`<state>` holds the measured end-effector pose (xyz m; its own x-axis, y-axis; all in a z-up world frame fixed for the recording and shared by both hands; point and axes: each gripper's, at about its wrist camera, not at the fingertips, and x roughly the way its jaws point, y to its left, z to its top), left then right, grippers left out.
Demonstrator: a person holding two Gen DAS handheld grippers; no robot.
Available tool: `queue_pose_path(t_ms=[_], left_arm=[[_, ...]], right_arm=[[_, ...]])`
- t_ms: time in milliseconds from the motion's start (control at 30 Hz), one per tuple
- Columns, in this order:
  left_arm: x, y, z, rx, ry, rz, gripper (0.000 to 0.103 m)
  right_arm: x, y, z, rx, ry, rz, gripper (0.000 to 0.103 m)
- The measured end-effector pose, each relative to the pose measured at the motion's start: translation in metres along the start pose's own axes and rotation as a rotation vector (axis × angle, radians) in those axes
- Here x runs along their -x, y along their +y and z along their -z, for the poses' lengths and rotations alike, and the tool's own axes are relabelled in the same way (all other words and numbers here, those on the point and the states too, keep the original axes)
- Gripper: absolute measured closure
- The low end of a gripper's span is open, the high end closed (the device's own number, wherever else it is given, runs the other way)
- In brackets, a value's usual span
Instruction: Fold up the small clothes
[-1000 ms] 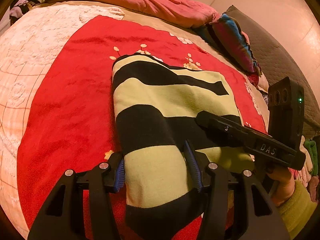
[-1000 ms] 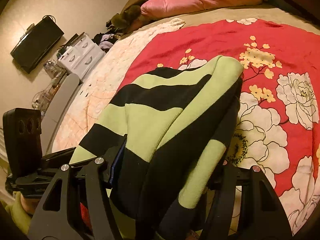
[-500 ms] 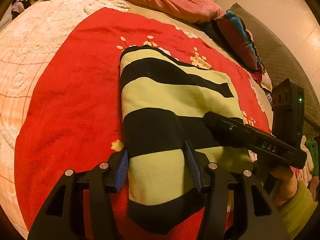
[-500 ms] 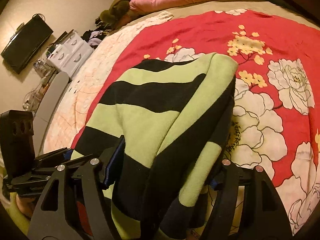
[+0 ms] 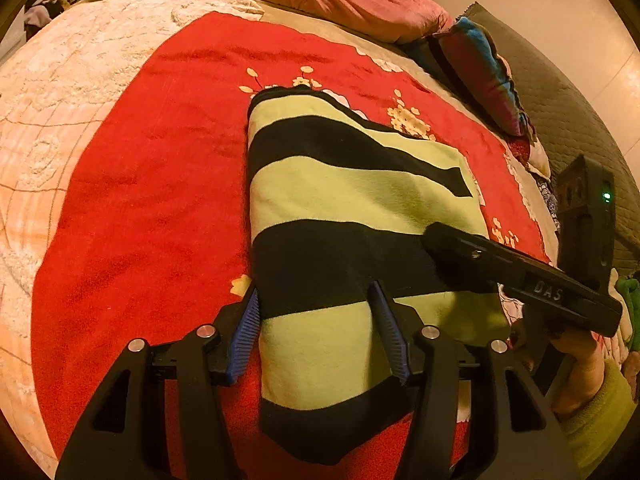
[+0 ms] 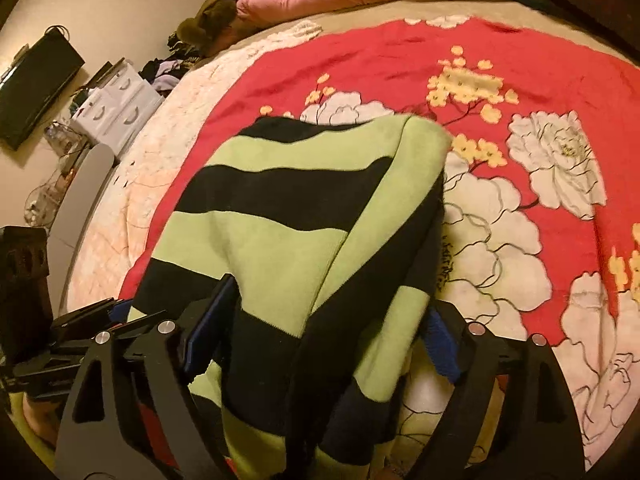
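Striped sweater (image 5: 340,208), folded, lies mid-frame on the red blanket (image 5: 152,208). Left hand-held gripper (image 5: 320,340) straddles its near end, jaws wide; right hand-held gripper (image 6: 320,344), likewise wide, straddles bunched fabric.

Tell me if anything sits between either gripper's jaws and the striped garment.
Nothing visible does. The striped garment lies directly between the open jaws of the left gripper, and its bunched edge fills the right gripper. Only the red floral blanket lies beneath it.

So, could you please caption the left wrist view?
Left tool straddling a green-and-black striped garment on a red floral blanket.
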<state>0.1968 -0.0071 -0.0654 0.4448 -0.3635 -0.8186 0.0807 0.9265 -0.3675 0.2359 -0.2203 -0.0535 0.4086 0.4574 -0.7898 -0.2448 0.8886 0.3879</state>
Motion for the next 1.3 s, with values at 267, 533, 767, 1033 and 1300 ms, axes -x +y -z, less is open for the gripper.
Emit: queue_pose_path(t_ms=[267, 533, 767, 1033, 1300], left_arm=[[0.03, -0.003, -0.001, -0.028, -0.059, -0.043, 0.044], [0.068, -0.011, 0.006, -0.056, -0.123, -0.082, 0.016], [0.105, -0.022, 0.017, -0.089, -0.192, -0.114, 0.005], [0.139, -0.031, 0.034, -0.108, -0.258, -0.164, 0.004], [0.148, -0.032, 0.058, -0.133, -0.273, -0.198, 0.004]], right_arm=[[0.046, 0.009, -0.002, 0.049, -0.122, 0.024, 0.009], [0.095, 0.025, 0.004, 0.112, -0.23, 0.077, 0.009], [0.126, 0.036, 0.016, 0.122, -0.292, 0.095, 0.009], [0.151, 0.051, 0.035, 0.141, -0.344, 0.107, 0.009], [0.165, 0.053, 0.062, 0.141, -0.371, 0.141, 0.009]])
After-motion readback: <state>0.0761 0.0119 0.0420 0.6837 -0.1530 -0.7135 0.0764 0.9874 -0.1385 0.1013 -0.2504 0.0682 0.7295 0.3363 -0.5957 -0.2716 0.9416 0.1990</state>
